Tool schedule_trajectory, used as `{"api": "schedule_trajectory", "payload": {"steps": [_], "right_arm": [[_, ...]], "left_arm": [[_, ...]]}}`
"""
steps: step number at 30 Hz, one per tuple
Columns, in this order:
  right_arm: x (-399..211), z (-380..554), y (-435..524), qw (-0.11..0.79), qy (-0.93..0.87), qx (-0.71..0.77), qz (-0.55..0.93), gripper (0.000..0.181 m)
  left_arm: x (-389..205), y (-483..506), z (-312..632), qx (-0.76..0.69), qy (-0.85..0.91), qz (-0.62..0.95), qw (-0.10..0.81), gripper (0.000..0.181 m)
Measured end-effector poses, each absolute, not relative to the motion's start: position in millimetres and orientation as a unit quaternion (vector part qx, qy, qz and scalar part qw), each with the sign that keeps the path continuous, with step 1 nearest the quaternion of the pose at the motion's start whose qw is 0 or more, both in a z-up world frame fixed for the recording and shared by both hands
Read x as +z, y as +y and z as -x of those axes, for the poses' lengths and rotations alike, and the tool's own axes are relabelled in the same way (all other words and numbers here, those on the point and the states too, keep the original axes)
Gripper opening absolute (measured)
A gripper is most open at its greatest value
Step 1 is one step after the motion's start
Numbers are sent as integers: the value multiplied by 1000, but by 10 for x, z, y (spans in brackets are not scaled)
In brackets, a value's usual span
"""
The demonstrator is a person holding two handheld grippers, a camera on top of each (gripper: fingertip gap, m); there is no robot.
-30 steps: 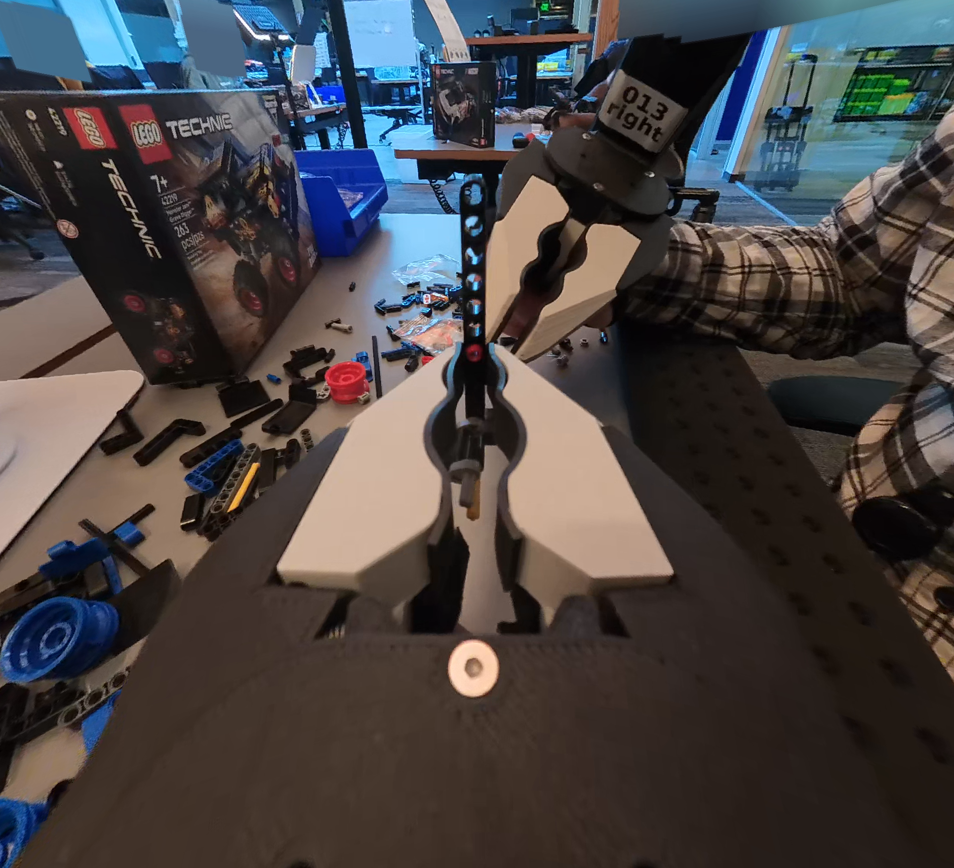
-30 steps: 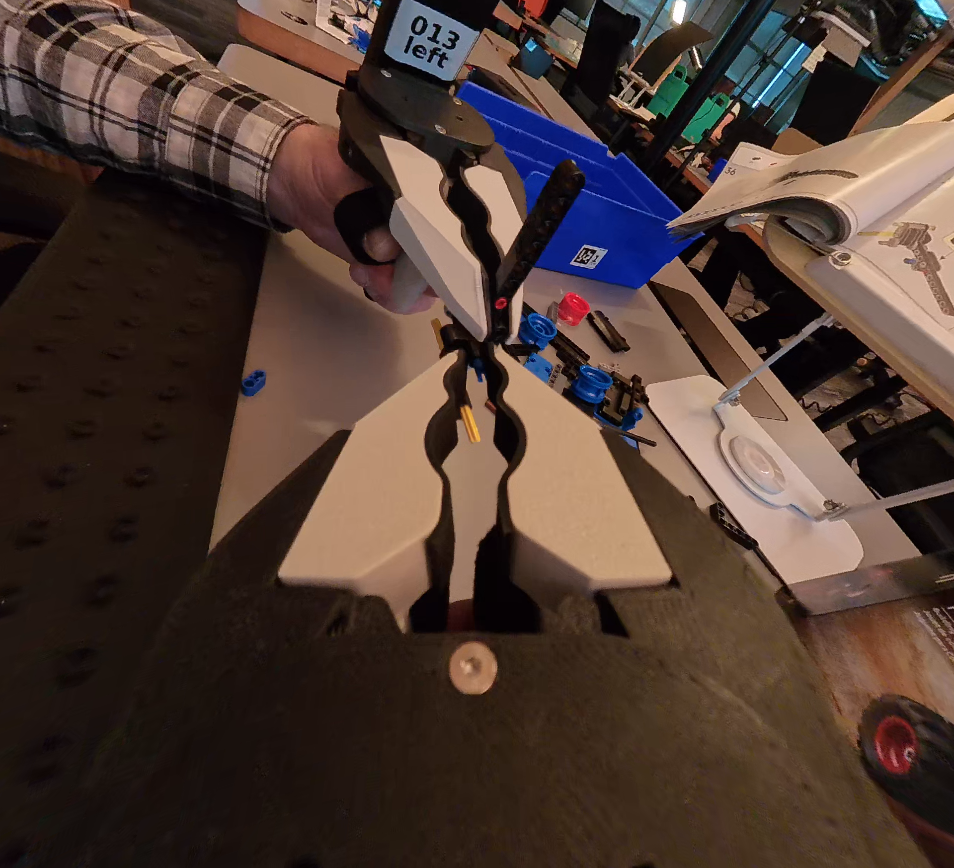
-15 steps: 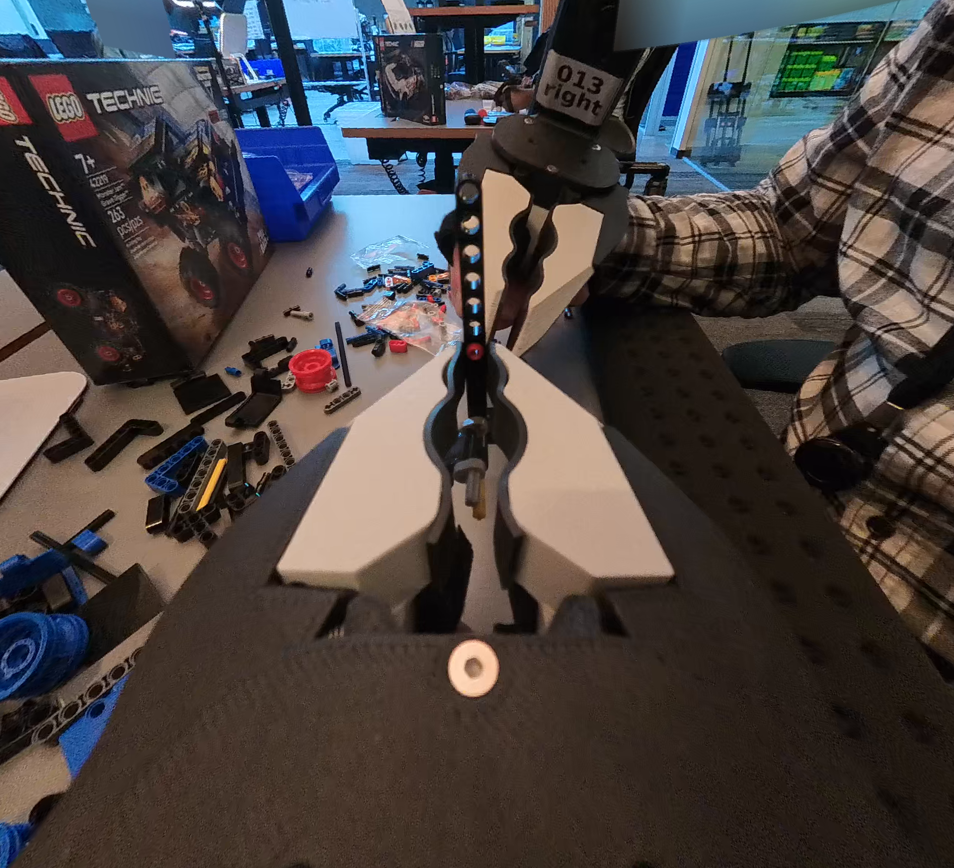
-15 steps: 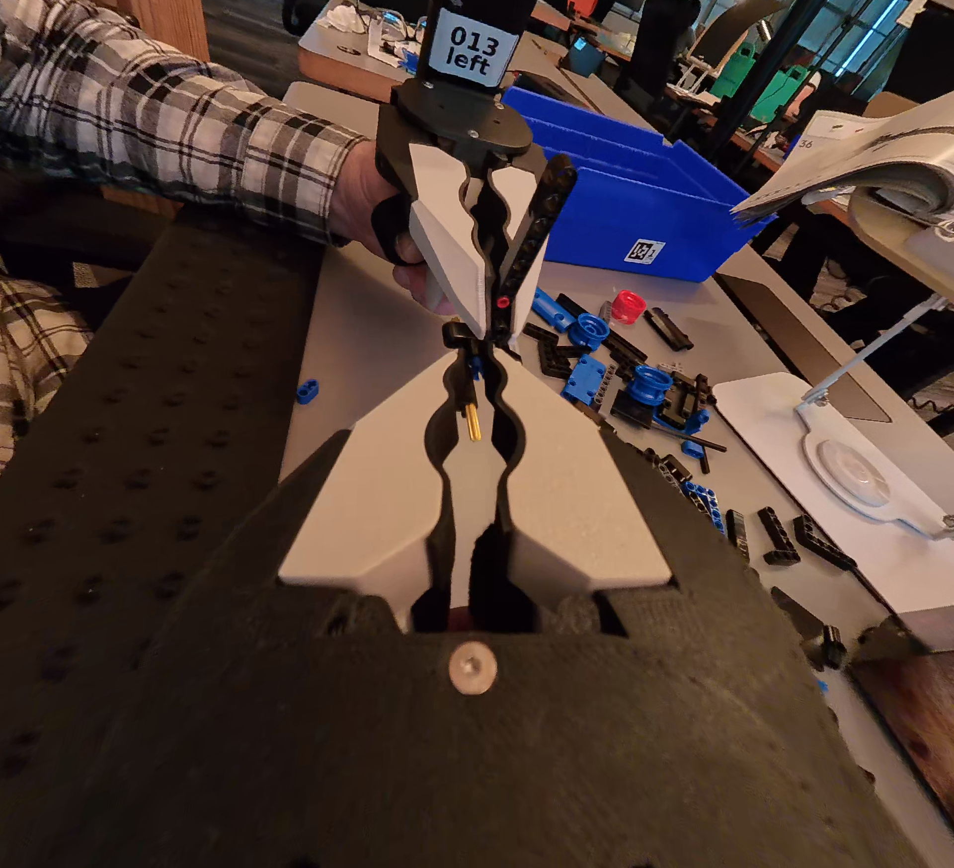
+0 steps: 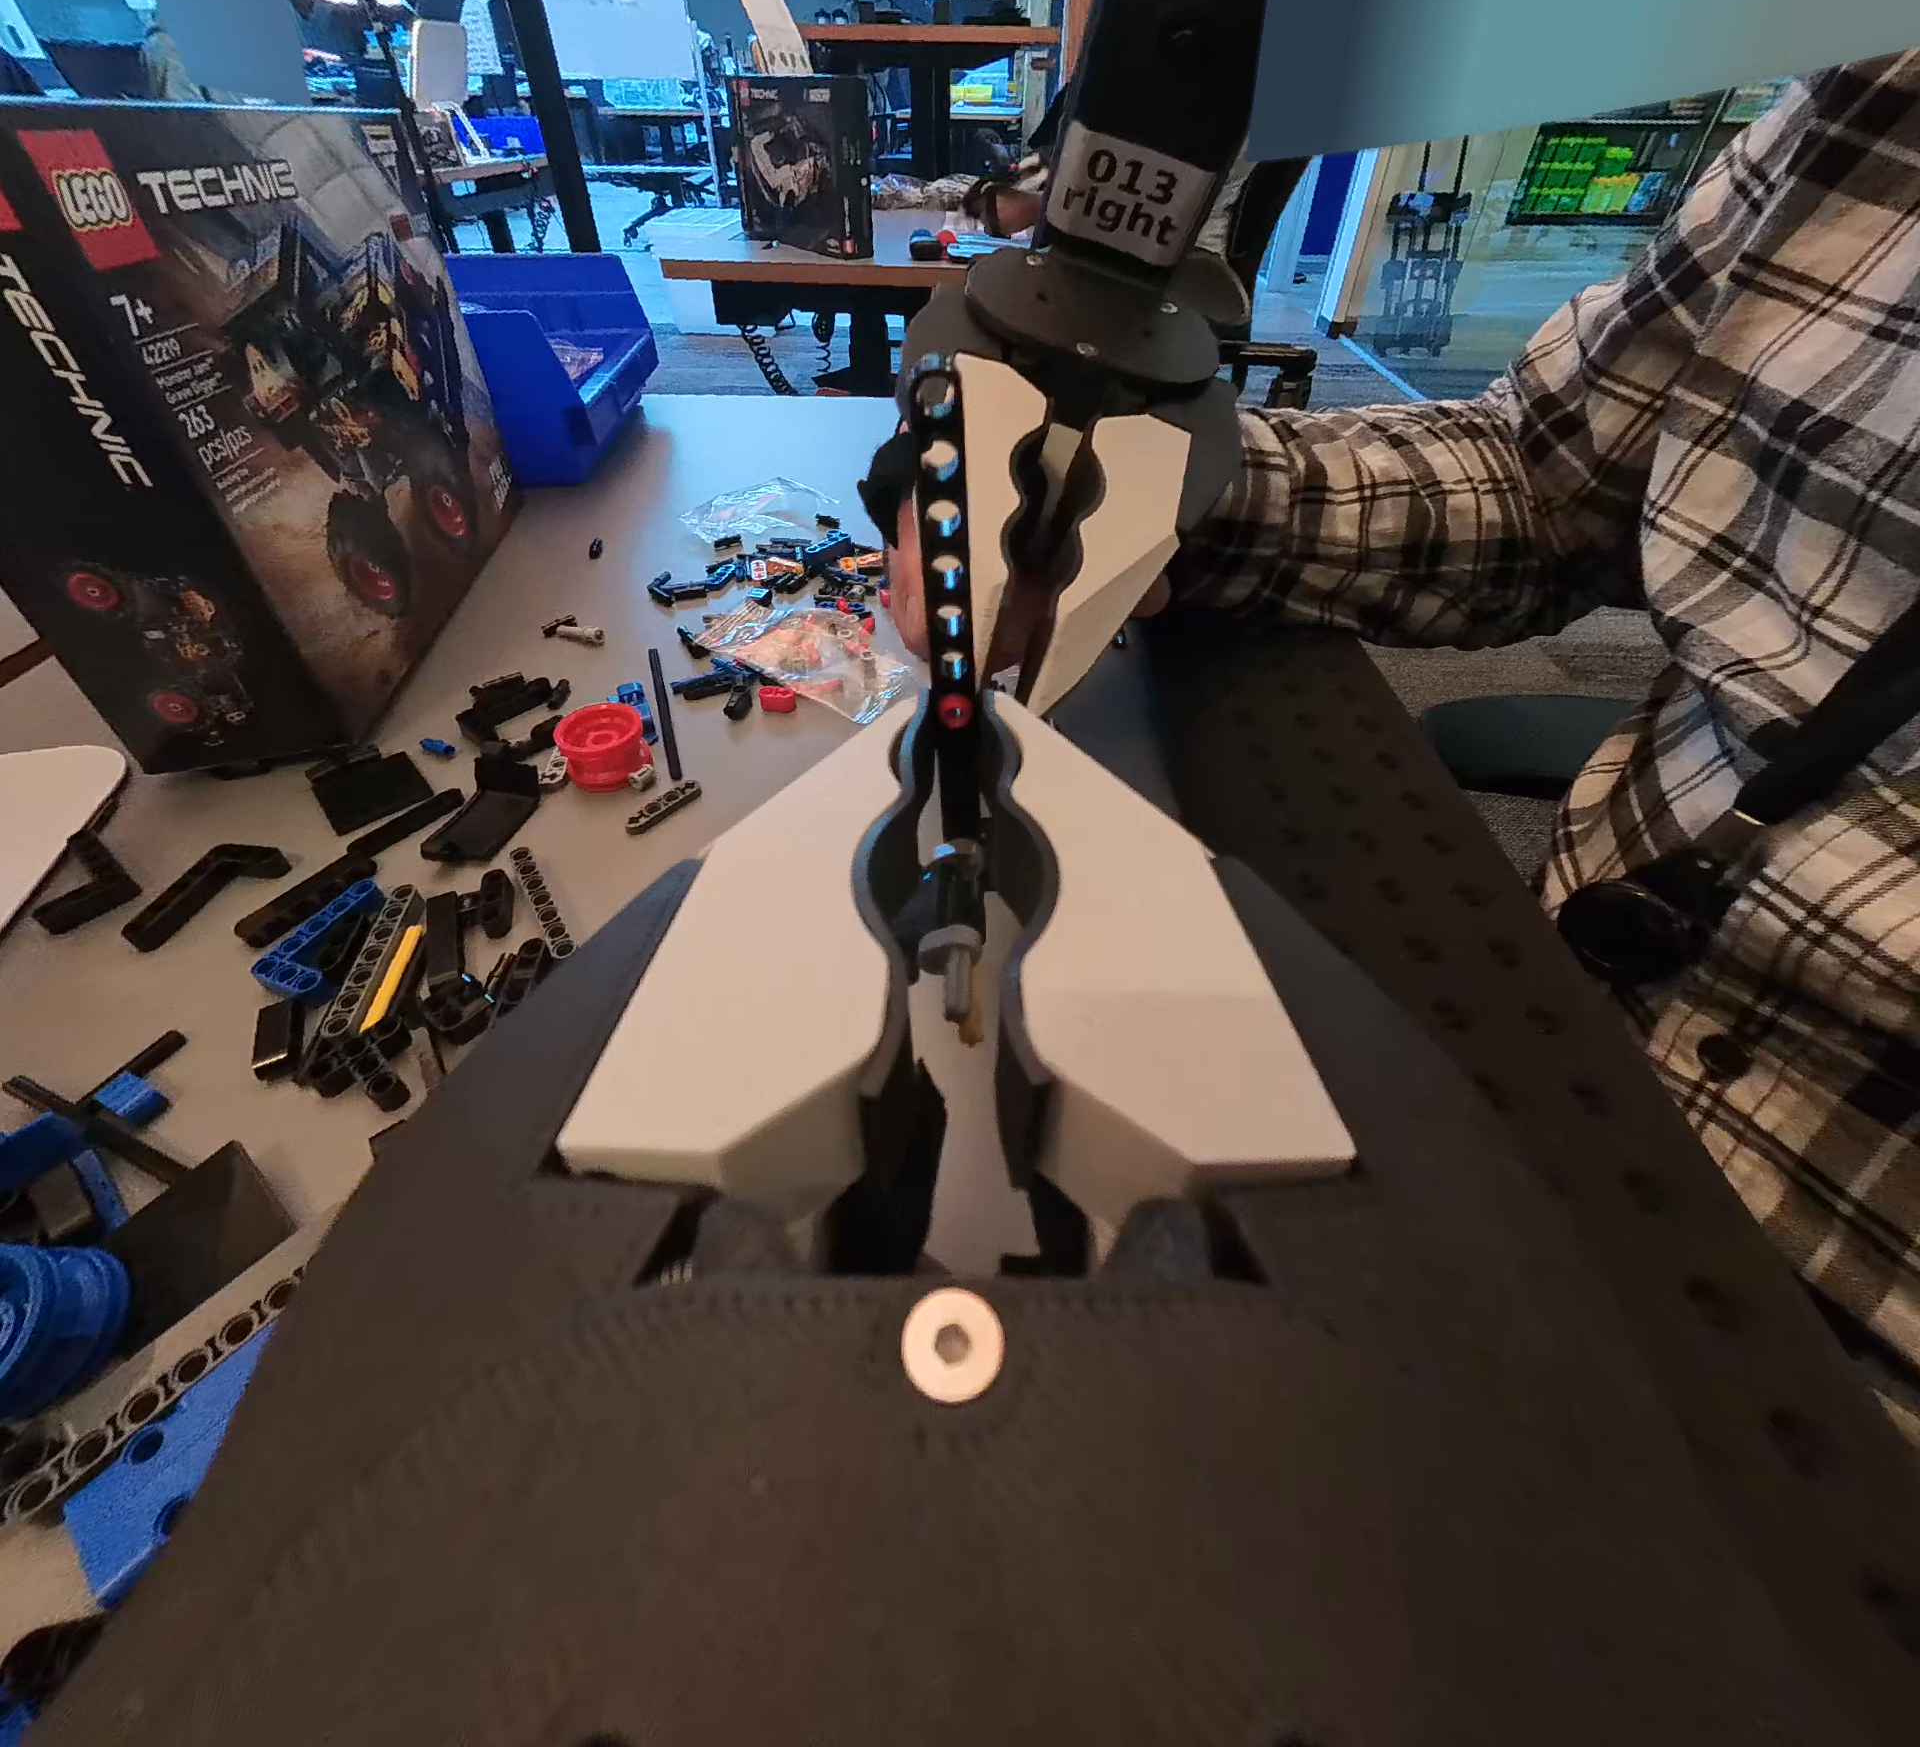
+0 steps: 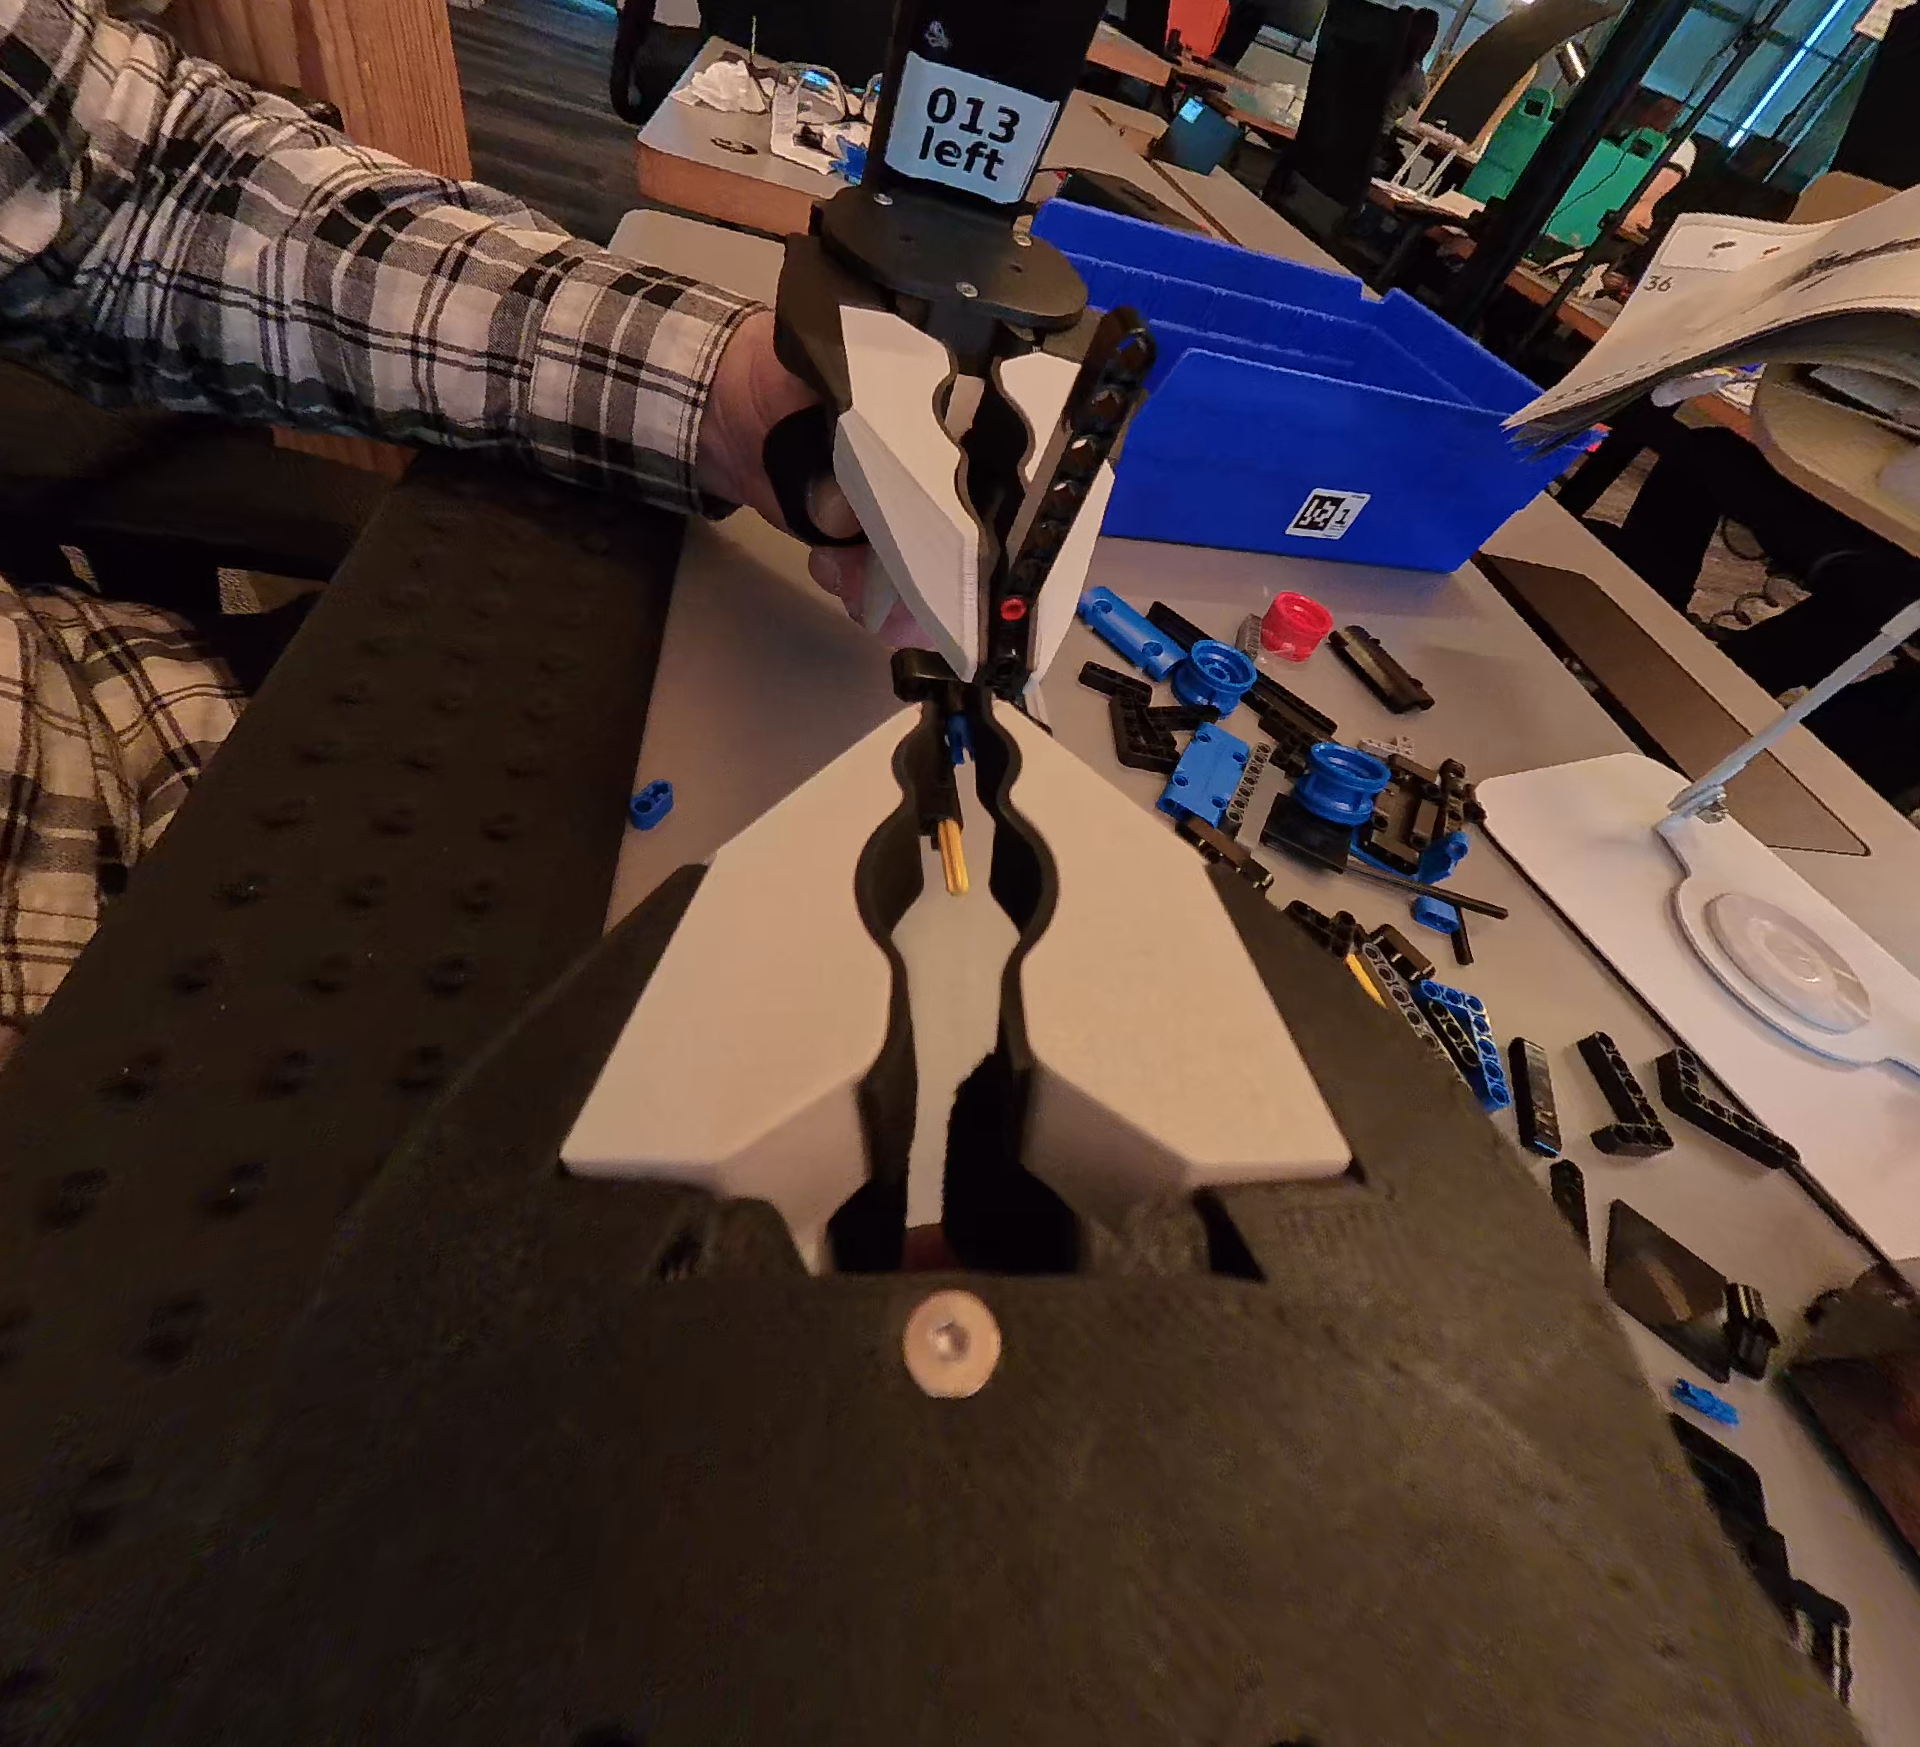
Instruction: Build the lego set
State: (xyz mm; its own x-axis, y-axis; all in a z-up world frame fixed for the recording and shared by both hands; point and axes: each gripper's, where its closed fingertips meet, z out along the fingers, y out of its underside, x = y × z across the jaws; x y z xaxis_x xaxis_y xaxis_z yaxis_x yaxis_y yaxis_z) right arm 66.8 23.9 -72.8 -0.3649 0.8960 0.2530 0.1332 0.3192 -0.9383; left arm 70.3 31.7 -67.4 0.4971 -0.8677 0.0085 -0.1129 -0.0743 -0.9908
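Note:
My left gripper (image 5: pixel 951 710) is shut on a long black holed beam (image 5: pixel 943 554) that stands upright, with a red pin (image 5: pixel 954 710) in its lowest visible hole. A grey axle piece with a yellow tip (image 5: pixel 961 980) lies between its jaws. In the right wrist view this gripper (image 6: pixel 982 669) faces me with the beam (image 6: pixel 1070 471) beside its fingers. My right gripper (image 6: pixel 966 726) is shut on a small black piece with a yellow axle (image 6: pixel 948 856) and a blue pin. The two grippers meet tip to tip above the table, with the right gripper (image 5: pixel 1023 684) just behind the beam.
The set box (image 5: pixel 208 409) stands at the left, a blue bin (image 5: pixel 551 357) behind it. Loose black and blue parts (image 5: pixel 395 949), a red hub (image 5: pixel 597 741) and small bags lie on the table. An open booklet (image 6: pixel 1714 305) and white stand base (image 6: pixel 1766 918) lie right. A black perforated mat (image 5: pixel 1351 866) is near the person's plaid sleeve. Both grippers' tips are close together, under 4 cm apart. Both grippers' tips are roughly 20 cm from the red hub (image 5: pixel 597 741).
Both grippers have moved together while staying tip to tip. The right gripper now stands more upright opposite the left. Both holds are unchanged.

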Motion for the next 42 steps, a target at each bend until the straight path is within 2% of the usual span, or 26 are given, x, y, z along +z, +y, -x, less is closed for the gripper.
{"api": "schedule_trajectory", "payload": {"steps": [9,15,19,20,22,23,25,29,35,42], "right_arm": [[-686,-711,311,416,-676,474,381,6],[-666,-719,316,412,-667,488,383,6],[-631,-711,319,408,-653,505,390,6],[-620,-721,308,401,-650,515,389,12],[-587,-722,316,392,-639,531,396,36],[-575,-718,317,390,-635,535,397,36],[-615,-705,295,385,-641,530,399,35],[-711,-677,274,377,-655,515,405,7],[-754,-701,252,352,-657,526,410,7],[-732,-755,208,364,-676,514,383,6]], "left_arm": [[-665,322,-645,-347,357,661,561,15],[-692,338,-680,-337,362,662,563,5],[-661,341,-667,-324,366,657,574,6],[-657,340,-666,-319,368,657,576,6],[-674,341,-666,-305,376,657,578,6],[-683,335,-680,-299,381,656,578,6],[-711,326,-713,-290,392,657,575,6],[-818,312,-762,-261,419,662,563,6],[-840,289,-778,-243,436,658,563,5],[-795,250,-806,-242,442,647,573,5]]}}
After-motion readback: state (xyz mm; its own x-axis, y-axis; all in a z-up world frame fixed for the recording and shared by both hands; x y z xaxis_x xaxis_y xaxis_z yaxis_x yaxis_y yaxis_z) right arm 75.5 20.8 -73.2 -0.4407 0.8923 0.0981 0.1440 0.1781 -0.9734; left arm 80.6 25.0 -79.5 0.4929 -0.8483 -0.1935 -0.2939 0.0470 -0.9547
